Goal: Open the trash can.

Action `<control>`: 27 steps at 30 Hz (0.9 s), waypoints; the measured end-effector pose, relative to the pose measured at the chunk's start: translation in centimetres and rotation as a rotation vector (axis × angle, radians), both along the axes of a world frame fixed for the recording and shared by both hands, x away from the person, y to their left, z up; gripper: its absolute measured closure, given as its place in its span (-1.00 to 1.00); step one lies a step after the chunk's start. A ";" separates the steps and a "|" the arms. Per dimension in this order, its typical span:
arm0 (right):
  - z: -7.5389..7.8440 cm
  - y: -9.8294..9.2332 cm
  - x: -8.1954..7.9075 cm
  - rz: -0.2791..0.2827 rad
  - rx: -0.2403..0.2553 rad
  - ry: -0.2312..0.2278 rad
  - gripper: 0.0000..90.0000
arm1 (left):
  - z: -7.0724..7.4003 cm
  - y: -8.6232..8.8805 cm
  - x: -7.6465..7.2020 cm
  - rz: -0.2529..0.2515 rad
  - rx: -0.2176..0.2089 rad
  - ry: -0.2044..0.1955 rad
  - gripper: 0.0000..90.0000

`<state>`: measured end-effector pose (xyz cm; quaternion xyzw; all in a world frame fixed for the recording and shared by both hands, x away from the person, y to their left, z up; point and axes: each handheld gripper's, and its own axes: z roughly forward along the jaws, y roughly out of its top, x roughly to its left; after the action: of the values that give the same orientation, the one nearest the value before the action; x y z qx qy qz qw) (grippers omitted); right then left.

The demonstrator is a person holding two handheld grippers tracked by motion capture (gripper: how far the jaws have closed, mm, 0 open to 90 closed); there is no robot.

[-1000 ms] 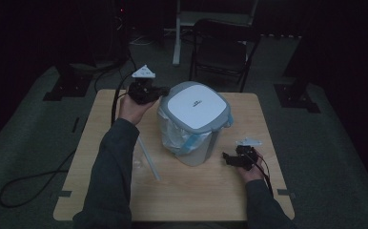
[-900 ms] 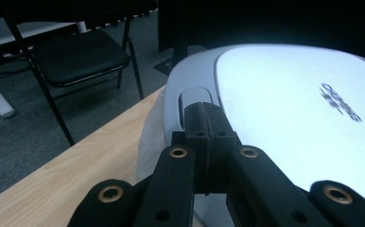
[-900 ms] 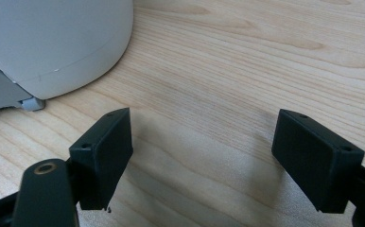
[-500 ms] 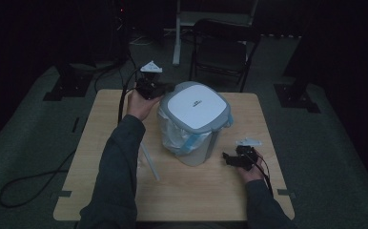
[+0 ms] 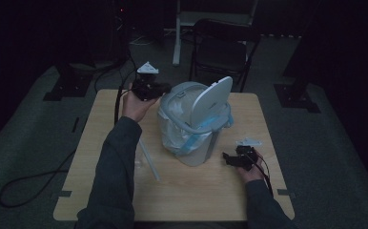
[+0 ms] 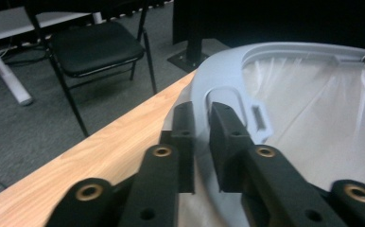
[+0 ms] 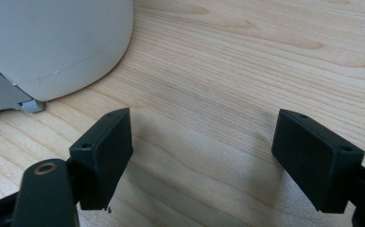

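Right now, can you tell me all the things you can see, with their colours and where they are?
Bin: one, light grey, middle of the table.
Lid: one, white-grey, tipped up at the bin's far right side.
Bin liner: one, clear with blue edge, inside the bin and folded over its rim.
Clear plastic piece: one, see-through, on the table left of the bin.
Table: one, light wood.
Chair: one, black, behind the table.
Left gripper: one, black, jaws a little apart around the bin's rim.
Right gripper: one, black, jaws wide open over the table beside the bin.
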<state>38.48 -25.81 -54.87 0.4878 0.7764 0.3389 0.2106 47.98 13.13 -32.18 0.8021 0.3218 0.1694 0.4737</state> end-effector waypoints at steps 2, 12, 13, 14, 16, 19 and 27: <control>0.0 0.0 0.0 0.000 0.000 0.000 -0.56 | -0.2 0.9 -0.5 0.007 0.000 0.002 0.70; 0.0 0.0 0.0 0.000 0.000 0.000 -0.56 | -0.8 5.9 -3.3 0.075 0.005 0.019 0.53; 0.0 0.0 0.0 0.000 0.000 0.000 -0.56 | -0.9 6.4 -3.6 0.075 0.003 0.026 0.50; 0.0 0.0 0.0 0.000 0.000 0.000 -0.56 | -1.0 6.6 -3.8 0.076 -0.003 0.032 0.46; 0.0 0.0 0.0 0.000 0.000 0.000 -0.56 | -1.4 7.1 -4.2 0.076 0.004 0.043 0.42; 0.0 0.0 0.0 0.000 0.000 0.000 -0.56 | -2.0 7.6 -4.9 0.079 0.006 0.056 0.35; 0.0 0.0 0.0 0.000 0.000 0.000 -0.56 | -3.2 8.6 -6.2 0.047 -0.030 0.107 0.20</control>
<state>38.48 -25.81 -54.87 0.4880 0.7764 0.3389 0.2105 41.83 21.78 -35.41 0.7951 0.3679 0.1324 0.4637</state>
